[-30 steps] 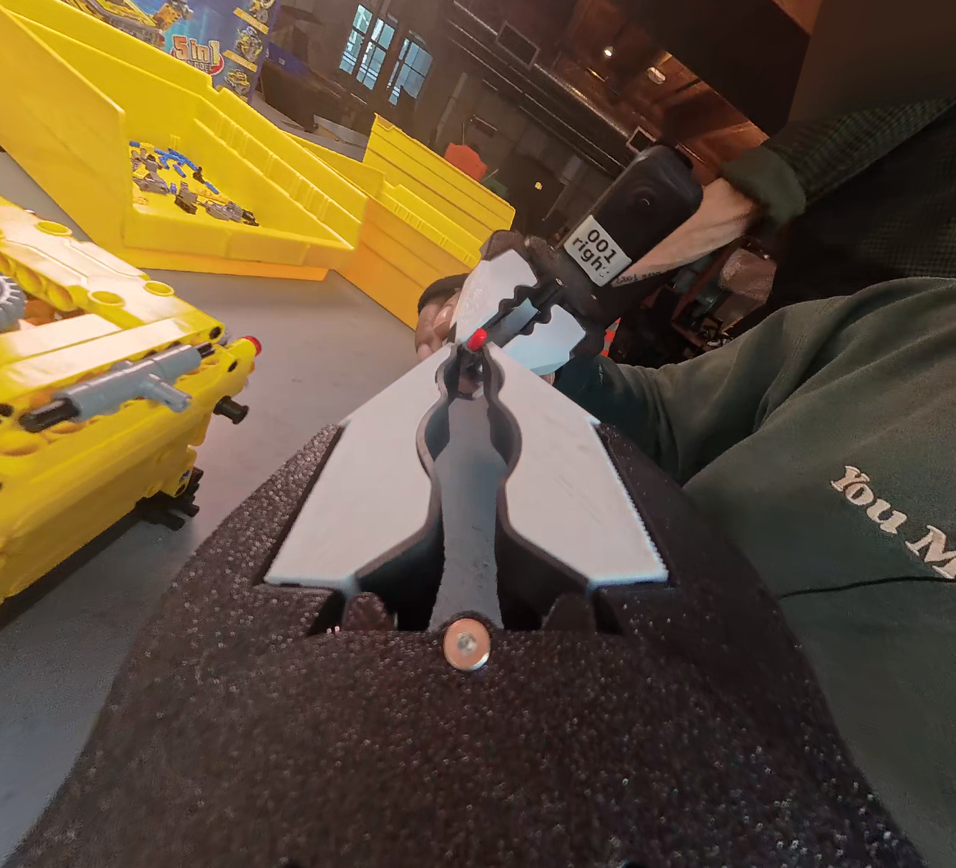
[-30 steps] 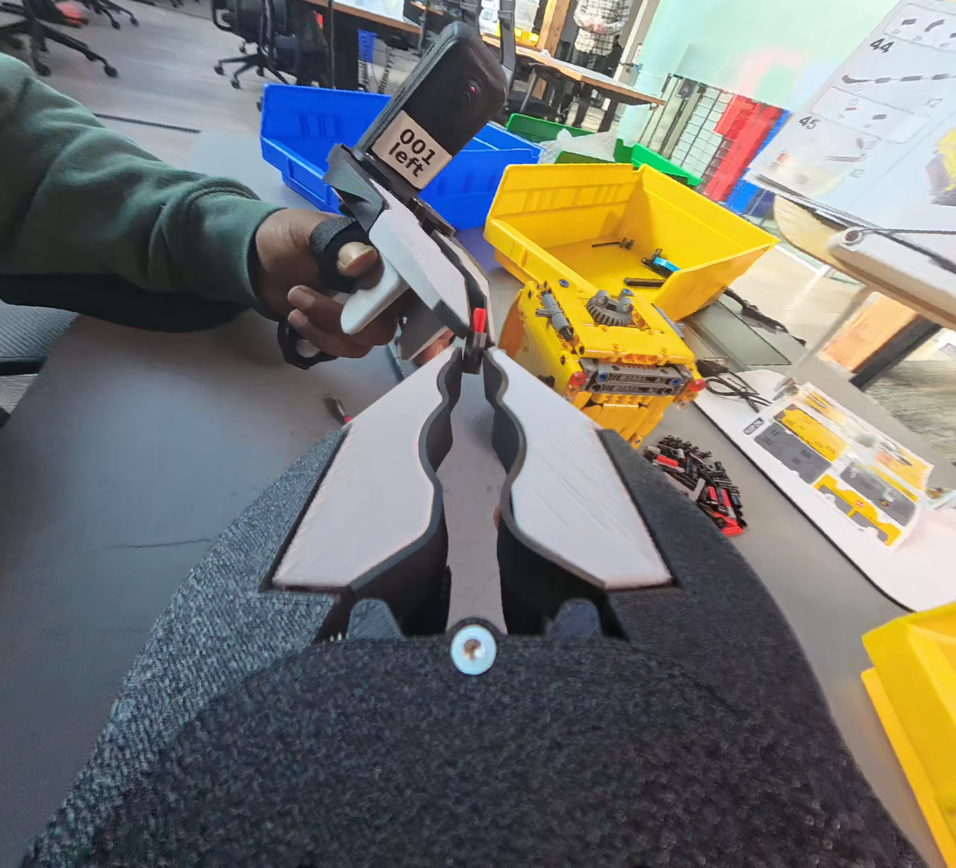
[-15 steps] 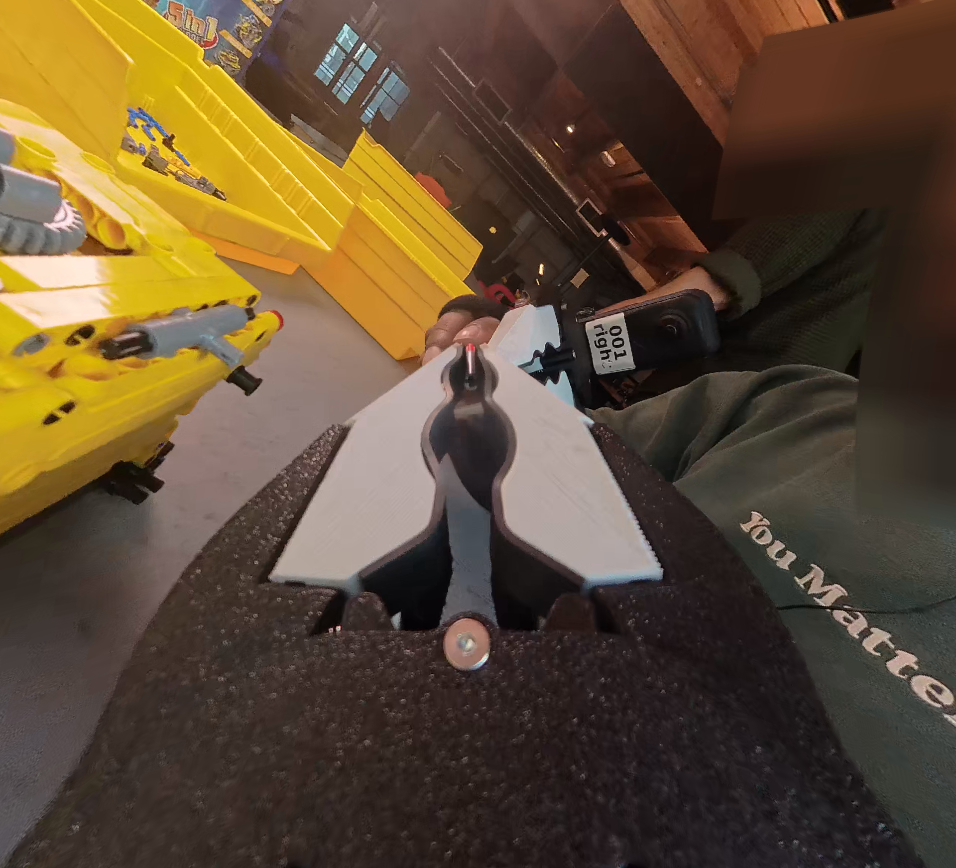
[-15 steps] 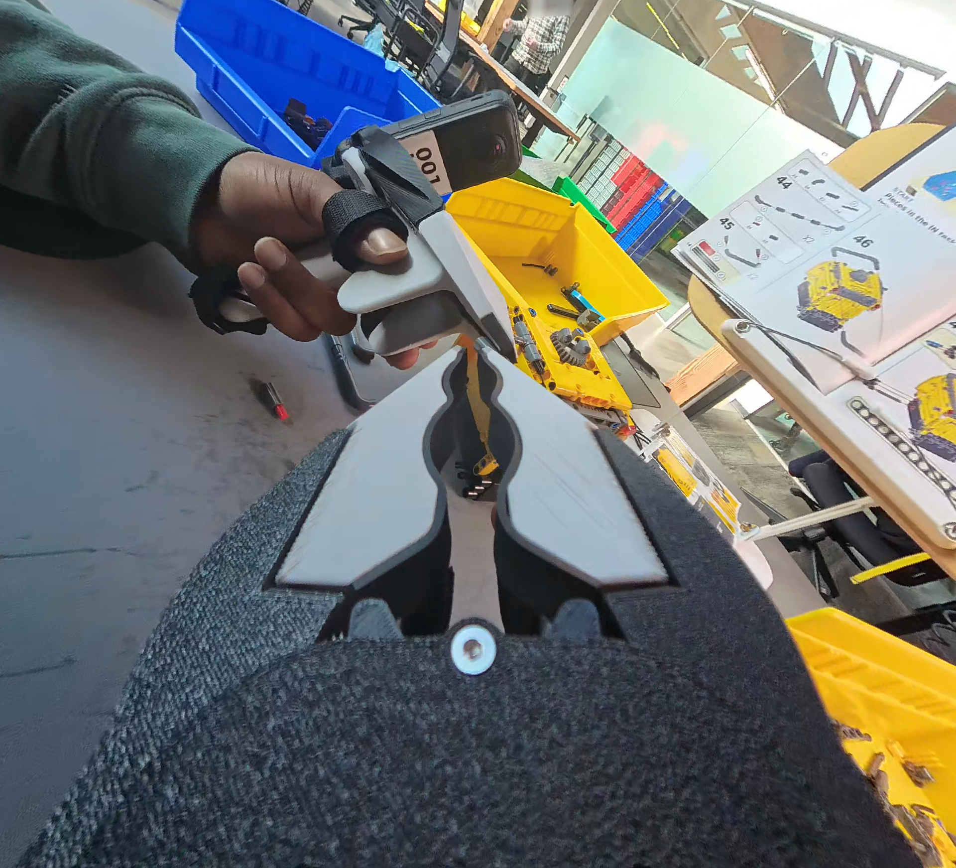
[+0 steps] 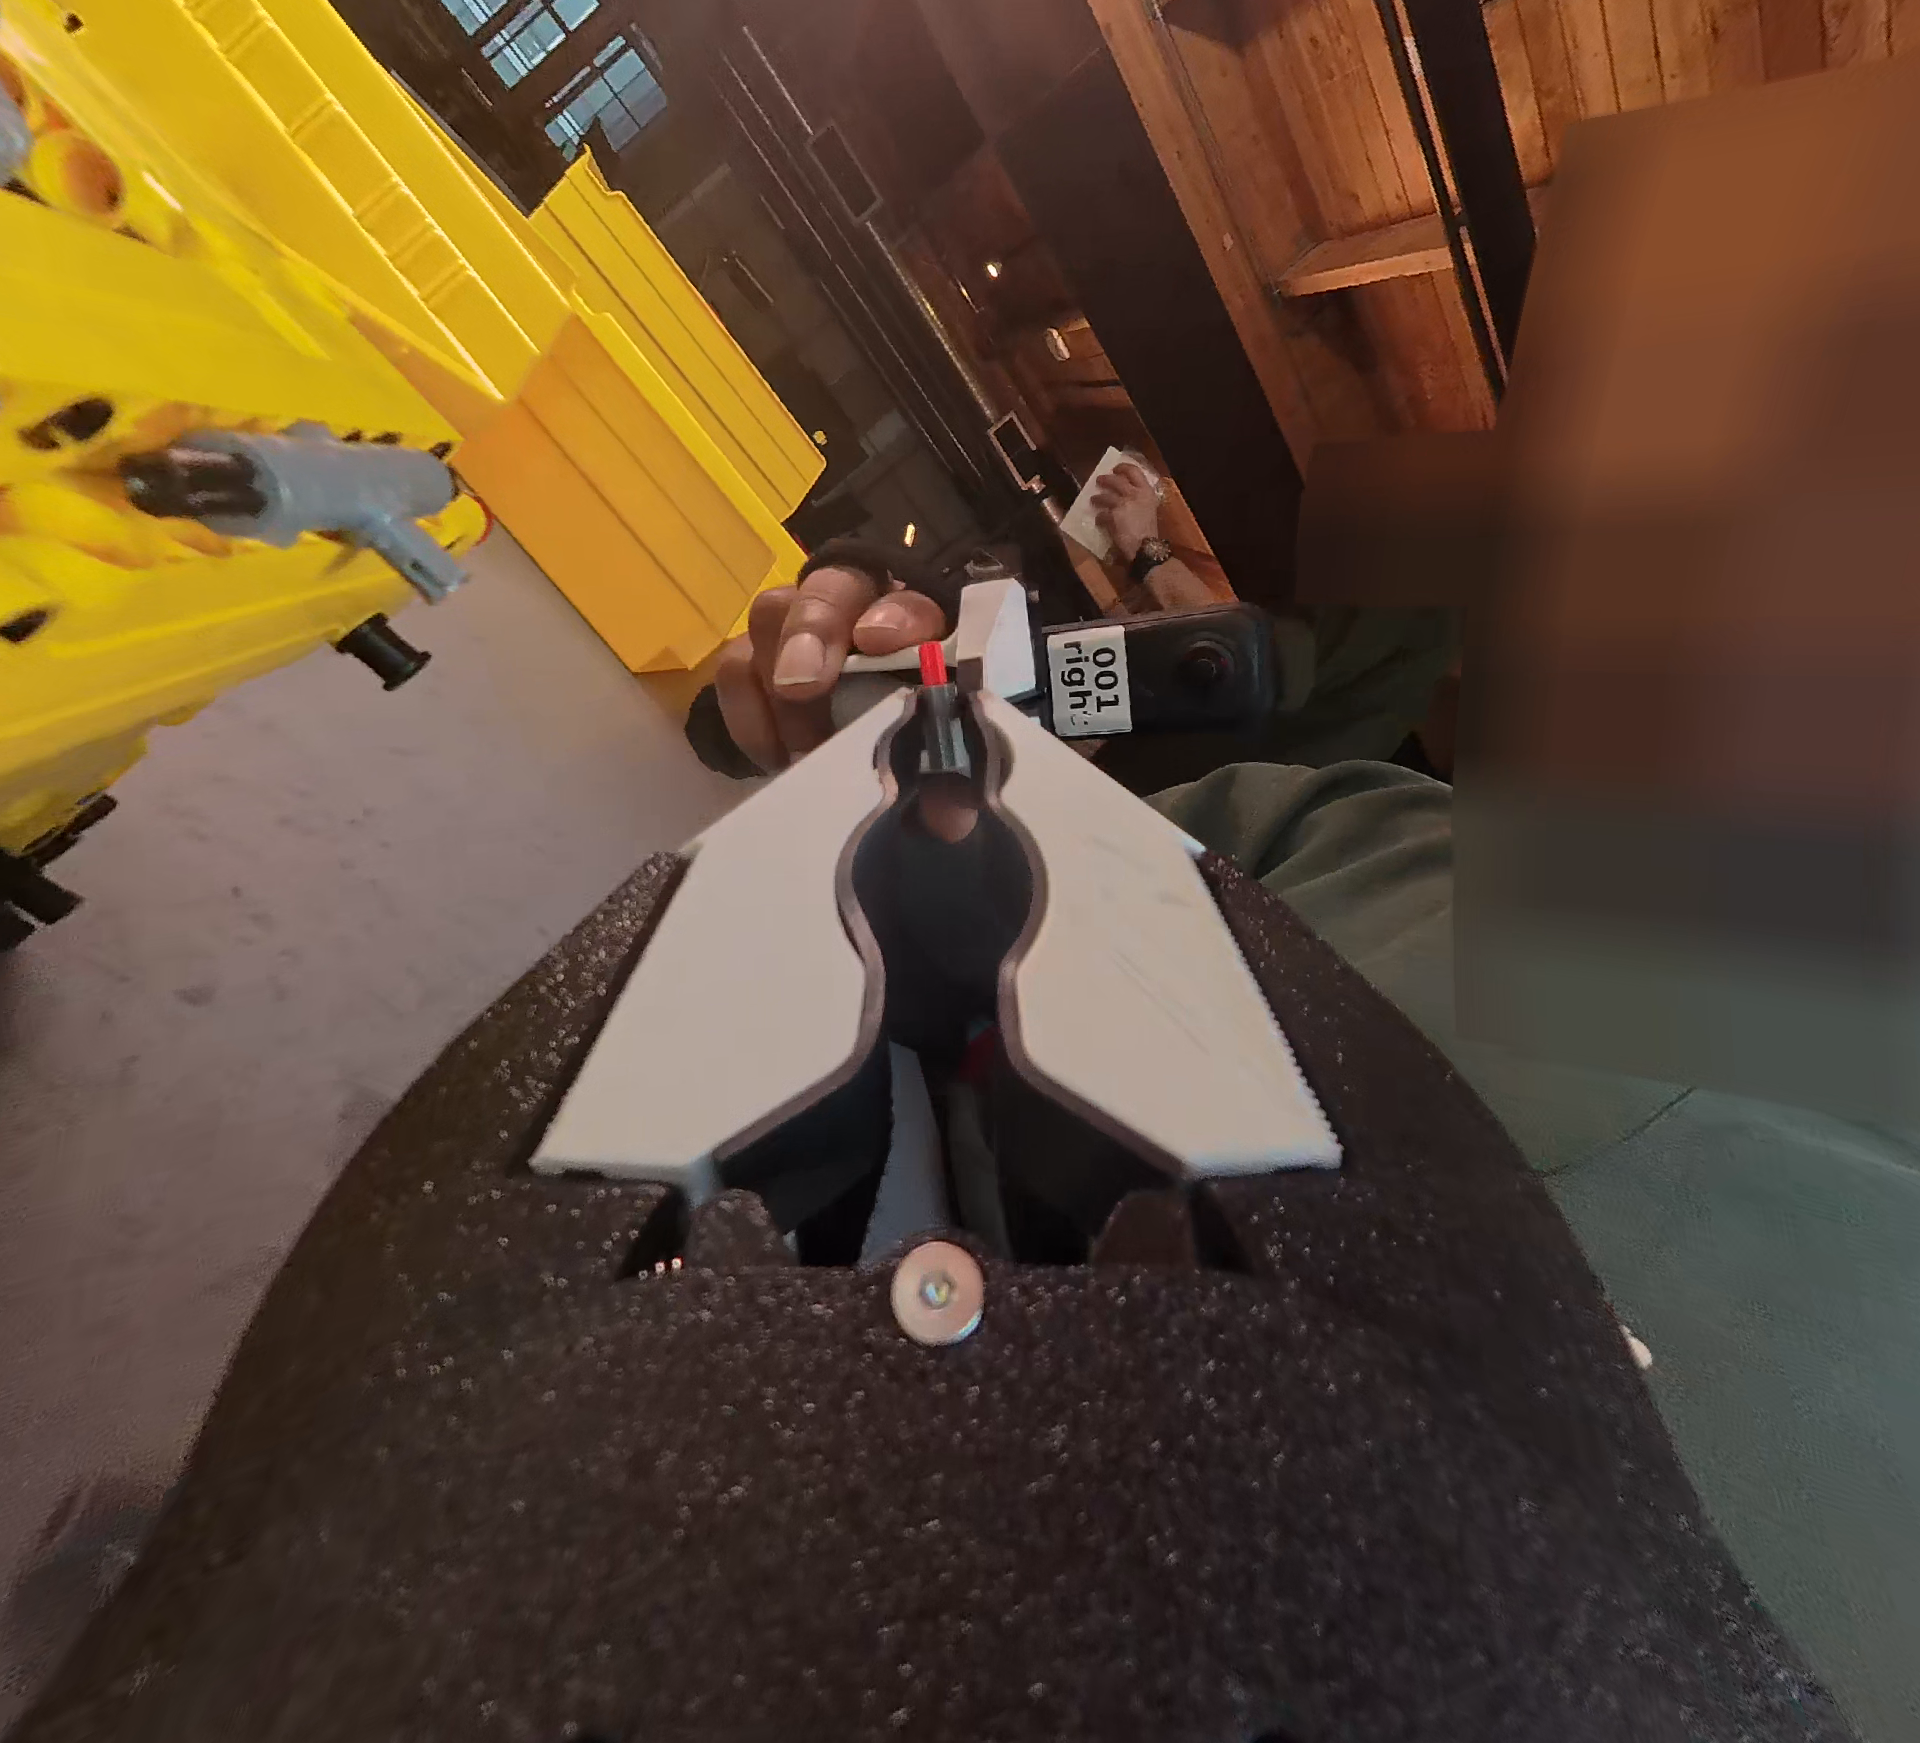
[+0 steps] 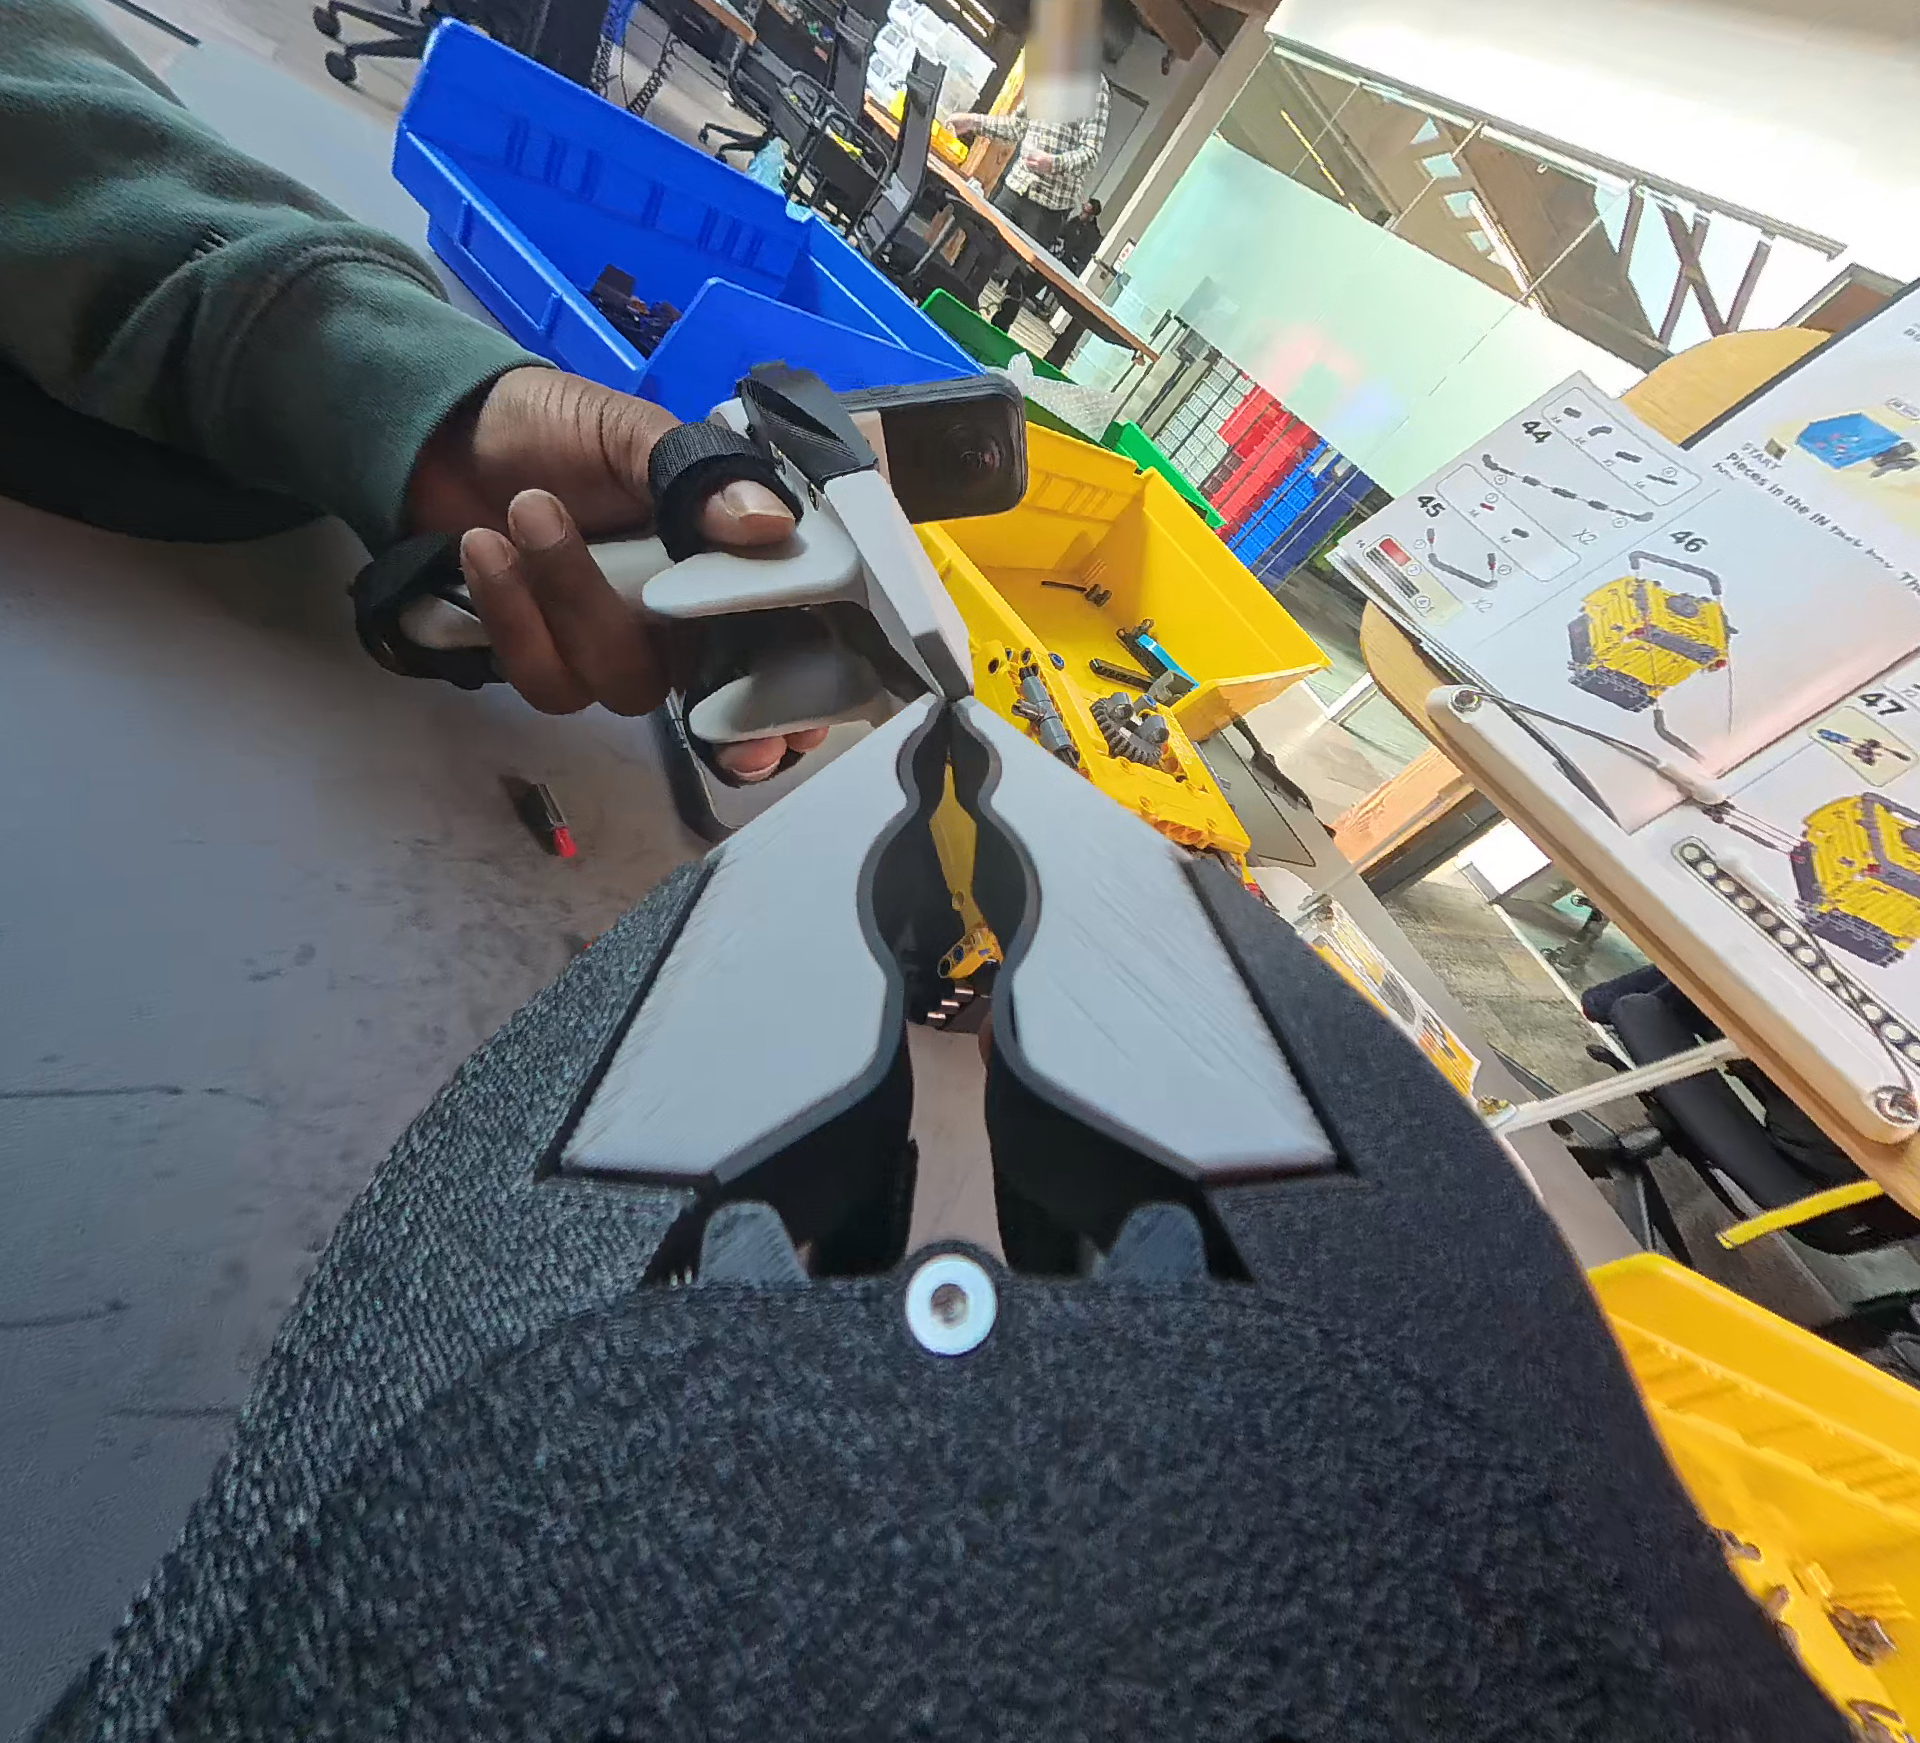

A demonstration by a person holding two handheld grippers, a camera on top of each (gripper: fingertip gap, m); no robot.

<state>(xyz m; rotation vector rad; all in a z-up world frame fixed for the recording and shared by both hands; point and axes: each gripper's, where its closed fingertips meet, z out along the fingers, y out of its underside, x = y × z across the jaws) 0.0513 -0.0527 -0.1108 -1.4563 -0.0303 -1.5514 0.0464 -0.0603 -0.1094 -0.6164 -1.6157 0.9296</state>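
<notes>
My left gripper (image 5: 940,706) is shut on a small black pin with a red tip (image 5: 935,727), which sticks out past the fingertips. My right gripper (image 6: 951,719) is shut, tips together, with nothing visible between them. The two grippers meet tip to tip above the grey table (image 6: 208,966). The left gripper (image 6: 940,675), held in a hand, shows in the right wrist view, and the right gripper (image 5: 982,649) shows behind the pin in the left wrist view. A yellow brick-built model (image 6: 1101,748) stands just beyond the tips and also shows in the left wrist view (image 5: 156,571).
A loose black pin with a red end (image 6: 545,815) lies on the table. A yellow bin with small parts (image 6: 1195,571), a blue bin (image 6: 623,239), stacked yellow bins (image 5: 623,446) and another yellow bin (image 6: 1787,1485) surround the spot. Instruction sheets (image 6: 1662,602) stand at right. The tips of both grippers are at nearly the same place.
Both grippers have rolled and tilted while staying tip to tip. The left one still holds the pin. The yellow model now sits closer in the left wrist view.
</notes>
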